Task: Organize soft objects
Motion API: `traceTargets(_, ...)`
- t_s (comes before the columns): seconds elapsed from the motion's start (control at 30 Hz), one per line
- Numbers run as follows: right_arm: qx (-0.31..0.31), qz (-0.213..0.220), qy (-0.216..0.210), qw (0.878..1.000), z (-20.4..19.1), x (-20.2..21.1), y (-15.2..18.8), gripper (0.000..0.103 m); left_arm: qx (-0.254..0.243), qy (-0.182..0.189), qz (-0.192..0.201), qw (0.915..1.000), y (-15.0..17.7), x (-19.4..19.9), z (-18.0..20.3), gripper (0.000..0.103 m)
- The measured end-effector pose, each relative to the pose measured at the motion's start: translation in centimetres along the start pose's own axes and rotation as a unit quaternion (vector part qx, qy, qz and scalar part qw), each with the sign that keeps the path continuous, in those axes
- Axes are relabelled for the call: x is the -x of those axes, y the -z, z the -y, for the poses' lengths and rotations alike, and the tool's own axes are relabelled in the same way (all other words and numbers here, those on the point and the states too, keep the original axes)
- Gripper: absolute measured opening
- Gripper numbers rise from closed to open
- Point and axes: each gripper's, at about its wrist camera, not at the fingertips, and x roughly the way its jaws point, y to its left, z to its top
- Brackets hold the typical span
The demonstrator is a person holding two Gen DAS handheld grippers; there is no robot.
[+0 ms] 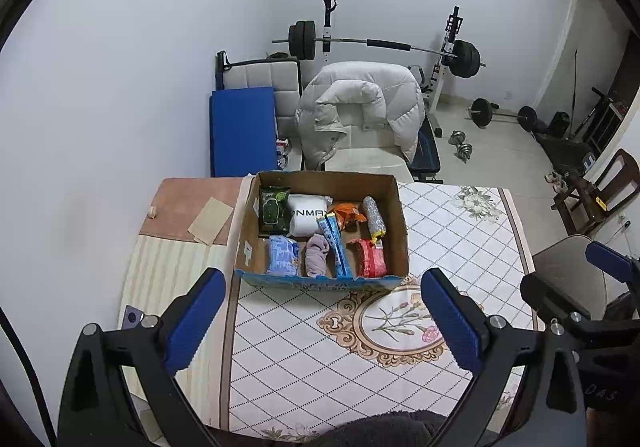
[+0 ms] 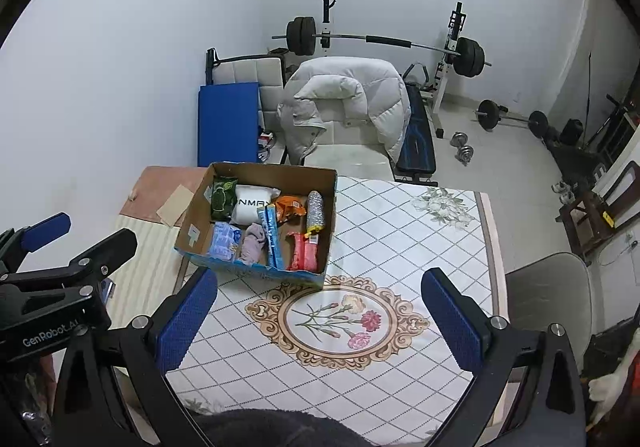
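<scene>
Left wrist view is showing the left gripper (image 1: 320, 311) hovering spread and empty, near side of the cardboard box (image 1: 320, 281); right gripper (image 2: 320, 311) likewise. Soft items (purple cloth (image 1: 317, 255), white roll (image 1: 307, 217)) are sitting inside. Looks like pre-grasp; next: reach fwd, pinch one.

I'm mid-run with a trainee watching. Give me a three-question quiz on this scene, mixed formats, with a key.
1. True or false: the left tool is shut on the purple cloth.
2. Multiple choice: in the cardboard box, the red packet lies in which corner? A) far left B) near right C) far right
3. Fill in: the box sits on a tablecloth whose oval medallion shows ____.

Key
1. False: both tools, the right tool too, are open and empty, short of the box.
2. B
3. flowers
</scene>
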Motion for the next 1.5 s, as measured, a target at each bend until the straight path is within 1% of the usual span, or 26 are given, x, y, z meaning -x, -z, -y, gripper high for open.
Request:
traceTargets(0.13, -0.001, 0.004, 0.003, 1.0, 0.0, 0.2, 0.2, 0.103, 0.008, -0.011, 0.008, 0.9999, 0.0, 0.1, -0.2, 0.1)
traceTargets(0.2, -0.005, 0.013, 0.005, 1.0, 0.2, 0.3, 0.1, 0.103, 0.009, -0.019, 0.013, 0.9997, -0.1, 0.1, -0.2, 0.1)
traceTargets(0.23, -0.007, 0.02, 0.005, 1.0, 0.3, 0.4, 0.0, 0.103, 0.009, -0.023, 0.016, 0.9996, -0.2, 0.0, -0.3, 0.103)
traceTargets(0.27, -0.007, 0.026, 0.006, 1.0, 0.3, 0.4, -0.1, 0.103, 0.011, -0.025, 0.02, 0.9994, -0.2, -0.1, -0.3, 0.103)
traceTargets(0.37, -0.009, 0.039, 0.023, 0.999, 0.7, 0.1, -0.7, 0.103, 0.015, -0.033, 0.027, 0.999, -0.4, -0.4, -0.5, 0.103)
traceTargets(0.5, -0.011, 0.044, 0.029, 0.999, 1.1, -0.6, -1.5, 0.103, 0.019, -0.044, 0.03, 0.9984, -0.7, -0.9, -0.8, 0.103)
traceTargets(0.63, -0.007, 0.042, 0.036, 0.998, 1.0, -1.3, -1.8, 0.103, 0.018, -0.046, 0.03, 0.9983, -0.8, -1.1, -0.8, 0.103)
traceTargets(0.87, -0.005, 0.028, 0.03, 0.999, 1.0, -2.2, -1.9, 0.103, 0.019, -0.045, 0.03, 0.9983, -0.9, -1.2, -0.7, 0.103)
traceTargets(1.5, -0.008, 0.033, 0.036, 0.999, 1.1, -2.3, -1.7, 0.103, 0.018, -0.045, 0.028, 0.9984, -1.2, -1.3, -0.6, 0.103)
